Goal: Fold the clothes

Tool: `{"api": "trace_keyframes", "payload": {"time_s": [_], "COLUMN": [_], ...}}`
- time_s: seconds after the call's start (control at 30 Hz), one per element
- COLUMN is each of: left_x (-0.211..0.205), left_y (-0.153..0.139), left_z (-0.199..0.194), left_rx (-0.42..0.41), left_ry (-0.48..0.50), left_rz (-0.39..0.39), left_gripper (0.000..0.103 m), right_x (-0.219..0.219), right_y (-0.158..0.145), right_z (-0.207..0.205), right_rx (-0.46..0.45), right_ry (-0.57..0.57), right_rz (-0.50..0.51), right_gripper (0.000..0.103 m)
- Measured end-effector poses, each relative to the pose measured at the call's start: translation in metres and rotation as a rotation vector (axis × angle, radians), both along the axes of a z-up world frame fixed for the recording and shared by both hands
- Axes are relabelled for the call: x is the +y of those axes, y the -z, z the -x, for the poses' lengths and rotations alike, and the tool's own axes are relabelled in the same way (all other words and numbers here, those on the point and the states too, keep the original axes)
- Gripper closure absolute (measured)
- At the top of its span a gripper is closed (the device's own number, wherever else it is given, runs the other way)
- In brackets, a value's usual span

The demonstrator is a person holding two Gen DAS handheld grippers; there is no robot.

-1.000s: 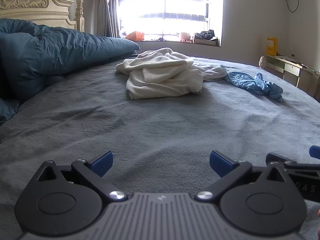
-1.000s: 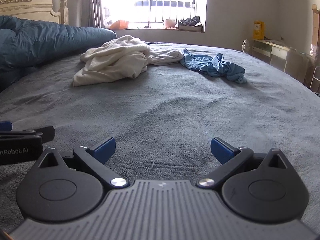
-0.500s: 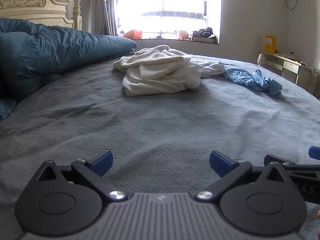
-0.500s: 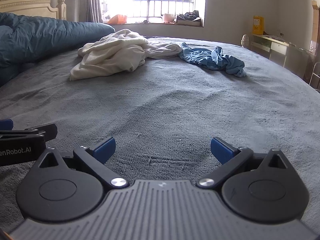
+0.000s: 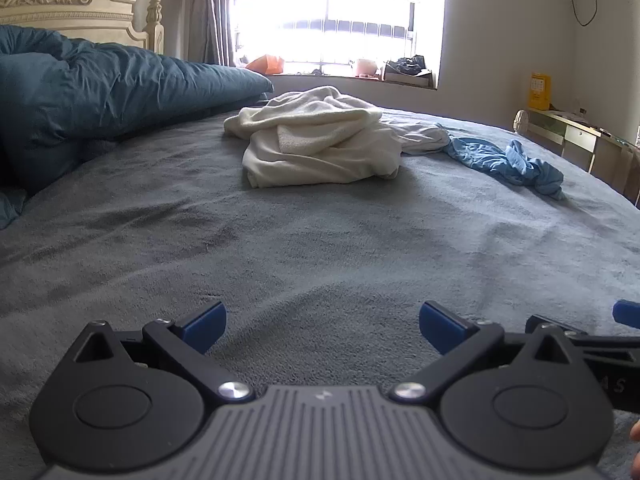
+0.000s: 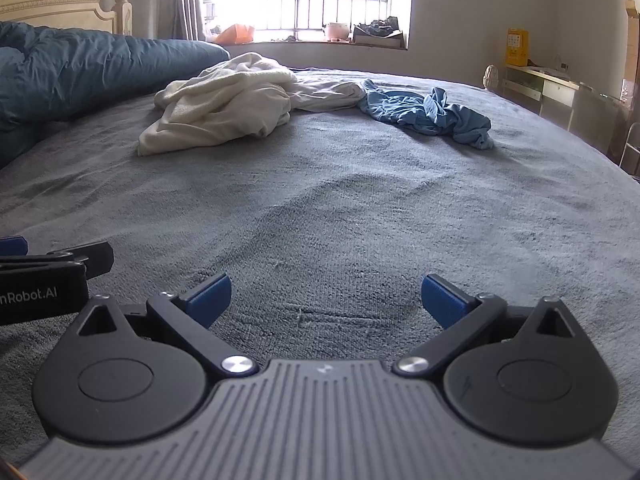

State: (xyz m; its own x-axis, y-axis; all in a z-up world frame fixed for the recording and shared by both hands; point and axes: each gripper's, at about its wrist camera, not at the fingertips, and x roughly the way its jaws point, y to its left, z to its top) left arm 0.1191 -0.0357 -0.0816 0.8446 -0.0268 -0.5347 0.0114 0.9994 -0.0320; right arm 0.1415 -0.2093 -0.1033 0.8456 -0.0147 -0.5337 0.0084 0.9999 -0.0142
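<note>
Your left tongs (image 5: 322,322) and right tongs (image 6: 326,294) are spread wide and empty, low over the grey fleece bed cover (image 6: 360,208), side by side. Well ahead at 12 o'clock lies the crumpled cream terry garment (image 5: 320,140); at 1 o'clock beyond it, touching a thin white cloth (image 5: 420,136), the bunched light-blue jersey garment (image 6: 432,114). Judged: all are soft, light and limp, and will sag. Pinch a hem or corner of the cream heap's near edge, one layer only. No containers in view.

both tools nearer cream garment (image 5: 320,136)
</note>
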Motion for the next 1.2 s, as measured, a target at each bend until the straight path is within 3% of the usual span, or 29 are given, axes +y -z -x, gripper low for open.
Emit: {"api": "trace_keyframes", "payload": {"time_s": [0.23, 0.5, 0.63, 0.8, 0.93, 1.0, 1.1, 1.17, 1.2], "left_x": [0.011, 0.023, 0.026, 0.023, 0.016, 0.011, 0.010, 0.007, 0.007], "left_y": [-0.012, -0.034, -0.036, -0.024, -0.007, 0.002, 0.011, 0.017, 0.018], "left_z": [-0.013, -0.064, -0.109, -0.177, -0.226, -0.243, -0.265, -0.278, -0.283], "left_rx": [-0.024, -0.155, -0.234, -0.283, -0.326, -0.336, -0.334, -0.308, -0.298], "left_ry": [-0.010, -0.008, -0.021, 0.002, 0.014, 0.028, 0.074, 0.099, 0.107], "left_rz": [0.015, -0.037, -0.063, -0.087, -0.161, -0.198, -0.215, -0.233, -0.230], "left_gripper": [0.000, 0.000, 0.000, 0.000, 0.001, 0.009, 0.016, 0.024, 0.027], "right_x": [0.002, -0.005, -0.004, 0.012, 0.031, 0.041, 0.053, 0.063, 0.067], "right_y": [-0.005, -0.035, -0.057, -0.081, -0.082, -0.078, -0.070, -0.064, -0.061], "right_z": [-0.003, -0.029, -0.075, -0.168, -0.250, -0.285, -0.320, -0.335, -0.341], "right_rx": [-0.033, -0.116, -0.187, -0.247, -0.180, -0.136, -0.087, -0.047, -0.029], "right_ry": [-0.016, -0.069, -0.132, -0.231, -0.303, -0.319, -0.345, -0.364, -0.369], "right_rz": [0.005, -0.019, -0.046, -0.076, -0.132, -0.143, -0.194, -0.214, -0.218], "right_gripper": [0.001, 0.001, 0.001, 0.001, 0.003, 0.006, 0.016, 0.029, 0.029]}}
